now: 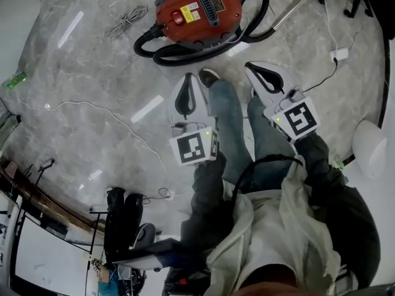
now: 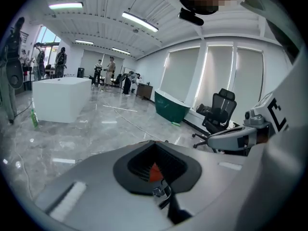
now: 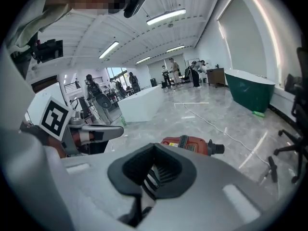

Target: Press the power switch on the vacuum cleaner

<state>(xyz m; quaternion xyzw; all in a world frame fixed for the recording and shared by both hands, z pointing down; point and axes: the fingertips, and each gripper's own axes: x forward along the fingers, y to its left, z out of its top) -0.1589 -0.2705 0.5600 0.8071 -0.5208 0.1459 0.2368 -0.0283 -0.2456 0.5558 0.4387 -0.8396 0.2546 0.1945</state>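
Left gripper point(image 1: 187, 84) and right gripper point(image 1: 258, 73), jaws closed on nothing, point from above the person's legs toward the red vacuum cleaner point(image 1: 199, 8) on the floor ahead, likely heavy and rigid enough to stay put when pressed on its top red button point(image 1: 178, 18), not gripped.

Cut off by the head view's top edge: rear of the vacuum point(image 1: 203, 26). Print on its labels point(image 1: 190, 12) too small to read. In the right gripper view, base hidden behind the right claw point(image 3: 153, 146). Through the left claw point(image 2: 154, 143), only a red sliver point(image 2: 154, 173), too little to name.
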